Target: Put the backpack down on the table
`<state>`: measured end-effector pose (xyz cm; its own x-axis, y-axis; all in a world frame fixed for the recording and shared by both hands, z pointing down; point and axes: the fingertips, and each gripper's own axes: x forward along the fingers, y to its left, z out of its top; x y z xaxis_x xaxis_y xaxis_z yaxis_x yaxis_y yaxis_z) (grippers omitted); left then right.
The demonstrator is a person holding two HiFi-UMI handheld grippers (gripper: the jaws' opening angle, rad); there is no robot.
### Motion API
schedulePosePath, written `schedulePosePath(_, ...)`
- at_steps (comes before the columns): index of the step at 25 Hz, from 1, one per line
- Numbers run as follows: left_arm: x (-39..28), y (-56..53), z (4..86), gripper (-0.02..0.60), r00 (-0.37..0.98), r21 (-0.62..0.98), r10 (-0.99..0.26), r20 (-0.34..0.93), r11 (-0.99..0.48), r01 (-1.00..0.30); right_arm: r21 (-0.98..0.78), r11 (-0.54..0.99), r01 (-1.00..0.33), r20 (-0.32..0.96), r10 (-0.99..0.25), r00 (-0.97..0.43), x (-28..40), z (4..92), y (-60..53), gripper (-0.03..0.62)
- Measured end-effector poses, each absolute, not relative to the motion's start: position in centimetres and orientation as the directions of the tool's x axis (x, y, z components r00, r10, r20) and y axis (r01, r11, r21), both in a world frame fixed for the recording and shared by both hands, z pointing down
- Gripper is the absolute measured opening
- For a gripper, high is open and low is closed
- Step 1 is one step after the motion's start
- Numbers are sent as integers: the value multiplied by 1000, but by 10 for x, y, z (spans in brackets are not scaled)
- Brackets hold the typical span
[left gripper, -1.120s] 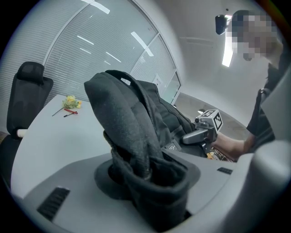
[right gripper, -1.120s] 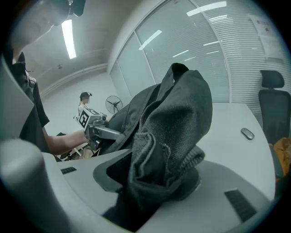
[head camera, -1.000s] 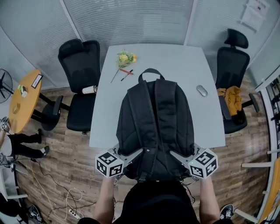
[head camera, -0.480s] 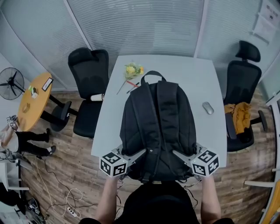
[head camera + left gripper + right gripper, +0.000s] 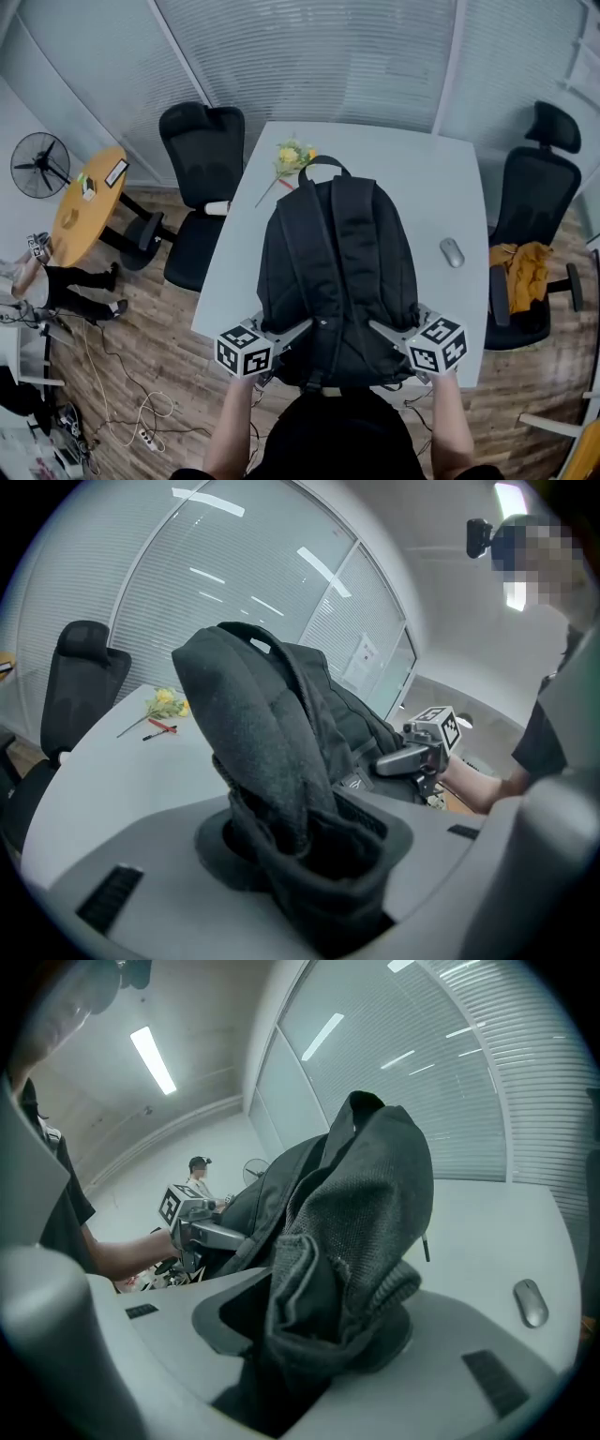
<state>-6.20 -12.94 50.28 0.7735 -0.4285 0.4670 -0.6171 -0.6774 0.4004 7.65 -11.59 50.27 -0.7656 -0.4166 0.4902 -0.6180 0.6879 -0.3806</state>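
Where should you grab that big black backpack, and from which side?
Probably its two lower corners, one from each side, as now: the left hand-held gripper and right hand-held gripper each pinch bunched fabric there, which steadies the wide backpack. The top handle loop sits at the far end, likely harder to reach.

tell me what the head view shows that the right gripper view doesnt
Head view only: the yellow flowers, the round wooden table, the orange cloth on a chair. Right gripper view only: the ceiling light and, close up, fabric bunched between the right gripper's jaws. Both: the backpack, the mouse, the left gripper, the white table.
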Motion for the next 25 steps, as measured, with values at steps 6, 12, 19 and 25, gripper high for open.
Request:
schedulePosePath(6, -55, -134, 523, 169, 748, 429, -455, 483, -621, -656, -406, 706, -580, 509, -352, -786, 84, 522, -129, 179)
schedulePosePath(12, -52, -133, 541, 169, 727, 454, -460, 509, -575, -681, -438, 706, -556, 526, -301, -796, 88, 539, -134, 179)
schedulePosePath(19, -55, -138, 557, 169, 722, 470, -439, 535, -555, -686, -475, 684, -554, 531, -280, -800, 85, 557, -139, 179)
schedulePosePath(25, -61, -151, 575, 170, 731, 497, -407, 548, -545, -675, -498, 651, -572, 548, -275, -790, 80, 573, -149, 179)
